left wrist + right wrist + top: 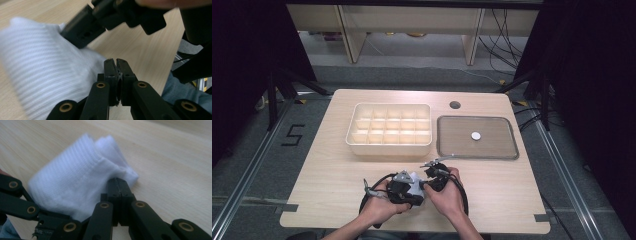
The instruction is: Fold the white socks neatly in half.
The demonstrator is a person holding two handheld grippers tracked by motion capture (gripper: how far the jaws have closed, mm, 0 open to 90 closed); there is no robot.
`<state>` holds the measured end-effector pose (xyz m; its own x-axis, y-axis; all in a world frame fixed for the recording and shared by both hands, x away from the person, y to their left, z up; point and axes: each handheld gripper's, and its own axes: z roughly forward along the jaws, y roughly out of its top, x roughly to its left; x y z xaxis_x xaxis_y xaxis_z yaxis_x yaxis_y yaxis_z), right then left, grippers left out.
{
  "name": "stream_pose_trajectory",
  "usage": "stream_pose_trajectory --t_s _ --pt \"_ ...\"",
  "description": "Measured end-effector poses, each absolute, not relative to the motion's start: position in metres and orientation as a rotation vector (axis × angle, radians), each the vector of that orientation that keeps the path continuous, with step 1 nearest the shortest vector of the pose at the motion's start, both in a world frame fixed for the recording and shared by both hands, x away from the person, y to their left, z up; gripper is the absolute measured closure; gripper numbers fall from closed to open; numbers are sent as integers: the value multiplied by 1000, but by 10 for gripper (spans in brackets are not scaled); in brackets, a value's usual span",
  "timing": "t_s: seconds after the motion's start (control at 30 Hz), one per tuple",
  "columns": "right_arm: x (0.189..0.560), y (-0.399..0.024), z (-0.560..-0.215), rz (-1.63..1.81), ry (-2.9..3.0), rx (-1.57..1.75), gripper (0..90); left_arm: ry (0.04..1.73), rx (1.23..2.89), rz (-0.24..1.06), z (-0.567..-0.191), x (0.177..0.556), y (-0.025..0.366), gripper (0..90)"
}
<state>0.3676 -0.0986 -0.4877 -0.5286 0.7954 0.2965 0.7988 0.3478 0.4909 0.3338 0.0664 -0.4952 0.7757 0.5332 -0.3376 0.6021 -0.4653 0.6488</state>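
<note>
White sock point(75, 187) pinched between both low, closed grippers near table edge.

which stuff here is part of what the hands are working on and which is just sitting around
In the job:
- white ribbed sock, folded on the table
- left gripper, fingers shut beside the sock
- right gripper, fingers shut at the sock's edge

Lying about:
- cream divided organiser box
- grey tray
- small white disc in the tray
</note>
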Motion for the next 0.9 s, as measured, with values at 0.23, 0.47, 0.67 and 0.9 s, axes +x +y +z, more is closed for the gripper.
stream_pose_trajectory --t_s 0.23,0.47,0.67,0.9 --pt "365 -98 -477 -1066 -2558 -1510 874 852 2132 -111 -488 335 76 857" --pt "365 -105 -462 -1102 -2516 -1511 790 866 2085 -65 -472 335 97 741" --pt "363 -105 -463 -1147 -2461 -1491 734 888 2028 -44 -454 332 125 622" --pt "361 -101 -460 -1172 -2441 -1474 708 1031 1964 15 -453 341 158 564"
